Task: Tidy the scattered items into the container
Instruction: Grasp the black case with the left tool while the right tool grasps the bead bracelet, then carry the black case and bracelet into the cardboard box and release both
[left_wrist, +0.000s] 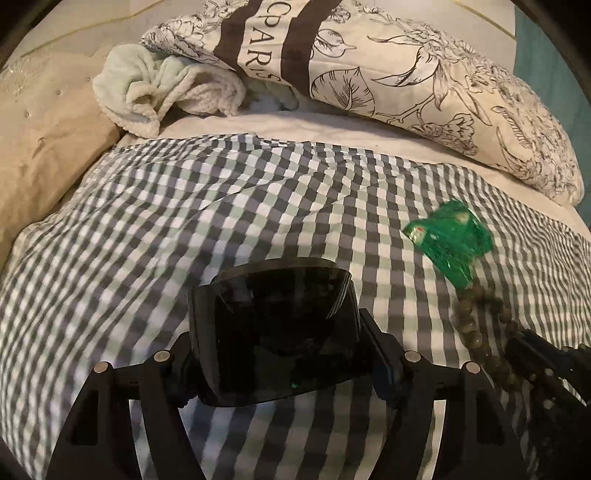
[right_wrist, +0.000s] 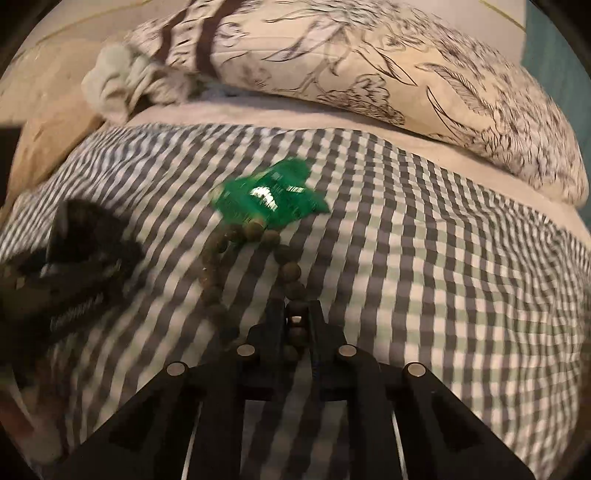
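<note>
Your left gripper (left_wrist: 275, 354) sits at the lower centre of the left wrist view, its two black fingers closed against the sides of a pair of dark sunglasses (left_wrist: 273, 325), so the pair is clamped between them. The sunglasses lie over a grey, green and white checked sheet (left_wrist: 184, 221) that fills the middle of the frame.

Your right gripper (right_wrist: 297, 317) sits at the lower centre of the right wrist view, its fingers drawn almost together and pinched on a string of brown beads (right_wrist: 288, 266). The rest of the strand loops up the frame, and its far end touches a crumpled green wrapper (right_wrist: 269, 199) lying on the sheet just above centre. In the left wrist view, wrapper and beads appear at the right.

Across the top of both views lies a cream pillow (left_wrist: 424, 96) printed with dark leaves and flowers. A pale crumpled cloth (left_wrist: 147, 96) sits at the upper left, beside a beige cushion (left_wrist: 48, 140). No container shows in either view. The right wrist view is blurred.
</note>
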